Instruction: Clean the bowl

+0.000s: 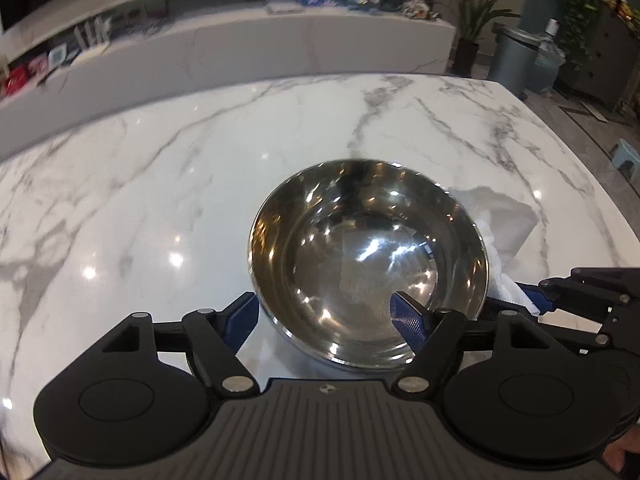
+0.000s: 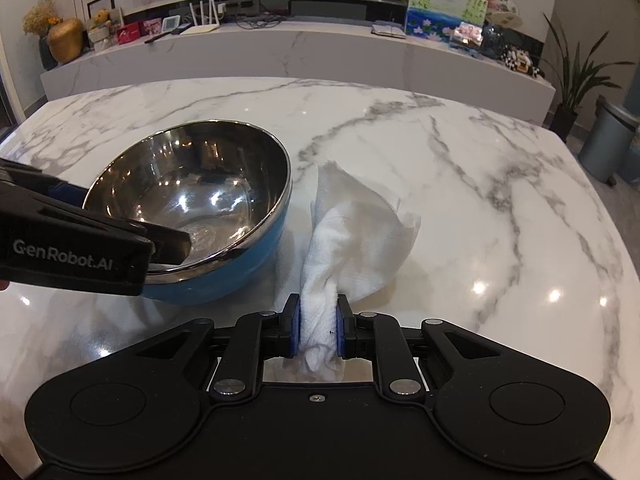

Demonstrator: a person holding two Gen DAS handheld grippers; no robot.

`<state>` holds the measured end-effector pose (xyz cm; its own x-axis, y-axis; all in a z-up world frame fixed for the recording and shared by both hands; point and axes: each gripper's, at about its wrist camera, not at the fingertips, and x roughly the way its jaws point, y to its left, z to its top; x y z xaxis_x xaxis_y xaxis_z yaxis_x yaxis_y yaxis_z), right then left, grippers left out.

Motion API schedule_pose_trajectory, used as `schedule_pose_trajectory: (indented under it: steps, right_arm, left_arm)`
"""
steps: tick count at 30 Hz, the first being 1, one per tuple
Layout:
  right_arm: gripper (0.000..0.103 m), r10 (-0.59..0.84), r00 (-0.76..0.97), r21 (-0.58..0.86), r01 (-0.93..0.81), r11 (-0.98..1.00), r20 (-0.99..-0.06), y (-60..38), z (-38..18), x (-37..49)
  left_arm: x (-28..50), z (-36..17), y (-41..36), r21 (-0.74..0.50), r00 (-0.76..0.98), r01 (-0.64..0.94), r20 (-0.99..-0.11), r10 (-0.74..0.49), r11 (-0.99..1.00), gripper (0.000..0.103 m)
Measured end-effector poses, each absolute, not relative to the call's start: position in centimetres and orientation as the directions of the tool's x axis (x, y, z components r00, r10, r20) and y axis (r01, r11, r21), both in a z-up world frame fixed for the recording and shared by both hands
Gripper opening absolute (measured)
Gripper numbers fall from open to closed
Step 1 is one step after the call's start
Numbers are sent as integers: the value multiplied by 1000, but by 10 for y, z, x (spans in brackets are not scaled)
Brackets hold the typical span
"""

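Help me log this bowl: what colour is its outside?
Blue, under a shiny steel rim; the bowl shows it best in the right wrist view.

1. From my right wrist view, the bowl [image 2: 192, 204] sits on the table [image 2: 460, 184], left of the paper towel [image 2: 356, 232].
2. The towel lies just beside the bowl, its near end between my right gripper [image 2: 318, 330] fingers.
3. My left gripper [image 1: 324, 318] straddles the bowl's near rim, one finger inside, one outside.
4. A cabinet [image 2: 280, 56] stands behind the table.
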<state>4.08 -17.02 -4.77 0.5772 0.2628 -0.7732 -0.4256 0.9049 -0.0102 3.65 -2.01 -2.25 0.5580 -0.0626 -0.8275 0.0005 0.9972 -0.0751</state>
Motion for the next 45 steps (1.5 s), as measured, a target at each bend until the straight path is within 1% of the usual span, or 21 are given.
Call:
schedule_pose_trajectory:
  steps: [2,4,5,6,7,8,10,13,18,24,26,30,34,36,42,45]
  right_arm:
    - [18,260,581,-13,-423,906,-771,-170,-47,40]
    - [19,258,584,-13,-419,908,-770,-170,-46,40]
    - [24,257,586,-14,-417,909,-768,-170,-46,39]
    - [28,254,592,-17,-412,911,-765,-170,-45,39]
    - [37,248,604,-24,-406,914,-757,-171,-43,37]
    - [40,242,614,-32,-400,916,-751,-171,-42,36]
    - [40,230,633,-48,-390,920,-739,-171,-39,33]
    - [39,233,645,-45,-385,922,-728,-171,-37,30]
    - [37,230,626,-41,-387,921,-745,-172,-40,30]
    - [23,238,594,-6,-378,926,-769,-176,-48,36]
    - [15,246,594,7,-374,927,-766,-176,-49,38]
    - [13,260,624,13,-371,928,-737,-177,-39,37]
    - [13,286,680,-3,-390,921,-675,-181,-21,30]
    - [13,307,687,-8,-414,910,-659,-181,-14,26]
    - [13,329,637,-10,-468,884,-697,-171,-22,24]
    - [13,328,598,-11,-492,871,-732,-164,-29,22]
  left_arm:
    - [38,-24,-14,-116,541,-23,-837,-85,993,71]
    - [39,-25,-11,-129,532,-39,-842,-89,991,69]
    - [39,-25,-11,-130,532,-41,-842,-88,991,69]
    - [39,-25,-10,-132,531,-46,-843,-87,990,66]
    - [39,-25,-9,-133,531,-48,-843,-88,990,63]
    - [40,-25,-9,-135,530,-49,-844,-89,990,63]
    - [40,-27,-9,-132,526,-51,-846,-86,990,59]
    - [39,-27,-9,-127,523,-49,-848,-83,991,56]
    - [39,-27,-10,-120,523,-50,-849,-76,992,56]
    - [39,-28,-10,-118,521,-51,-850,-74,992,56]
    - [39,-28,-10,-116,523,-47,-849,-74,992,56]
    - [38,-27,-11,-114,524,-37,-848,-78,993,56]
    - [38,-28,-11,-106,525,-27,-848,-76,994,48]
    - [38,-28,-12,-99,526,-22,-847,-73,995,47]
    - [40,-29,-13,-83,522,-18,-851,-61,996,46]
    - [41,-30,-12,-81,513,-30,-857,-54,996,49]
